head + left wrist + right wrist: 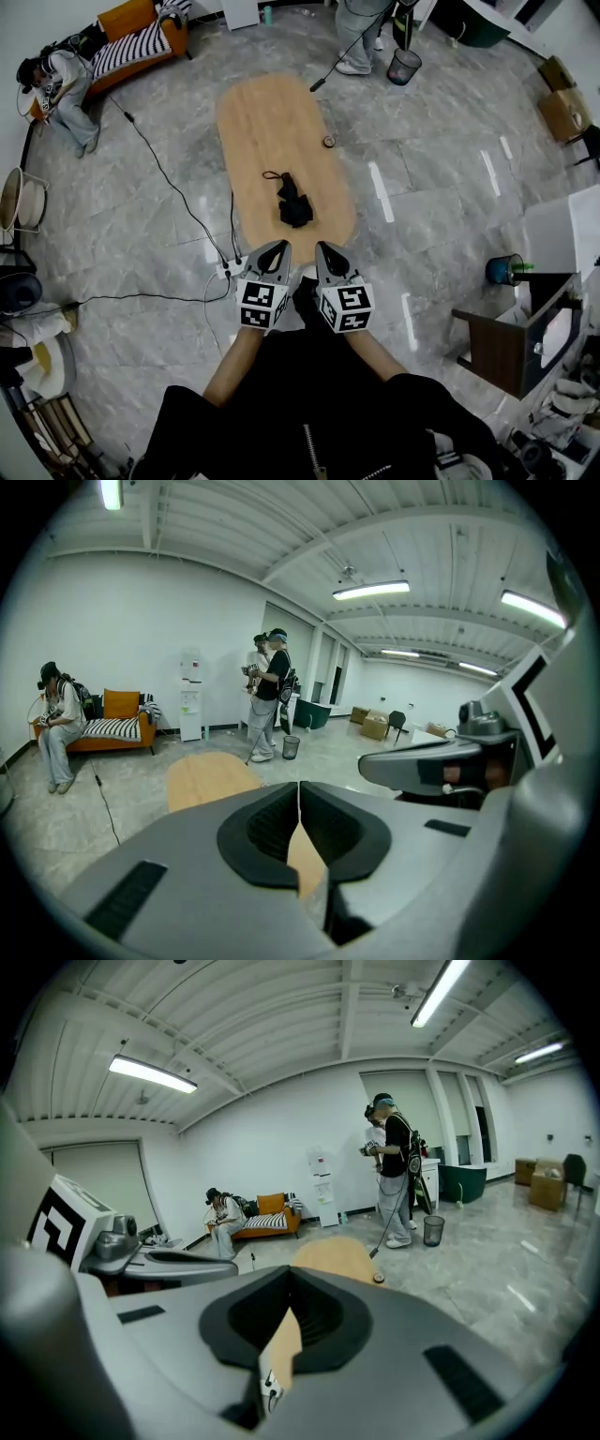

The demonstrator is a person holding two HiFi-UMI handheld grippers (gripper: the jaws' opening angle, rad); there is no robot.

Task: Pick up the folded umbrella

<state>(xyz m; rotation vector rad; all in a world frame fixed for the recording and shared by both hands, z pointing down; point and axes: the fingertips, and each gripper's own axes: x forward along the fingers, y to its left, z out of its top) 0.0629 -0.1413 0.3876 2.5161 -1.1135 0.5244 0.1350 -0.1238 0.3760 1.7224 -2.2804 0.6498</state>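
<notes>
The folded umbrella is black with a thin strap loop. It lies on the near half of an oval wooden table. My left gripper and right gripper hang side by side just short of the table's near end, both pointing at the umbrella and apart from it. Both are shut with nothing between the jaws. In the left gripper view the shut jaws hide the umbrella; only the table top shows. The right gripper view is the same: shut jaws, table beyond.
A small round object sits at the table's right edge. A power strip with cables lies on the floor by my left gripper. One person stands past the far end beside a wire bin; another sits on the orange sofa.
</notes>
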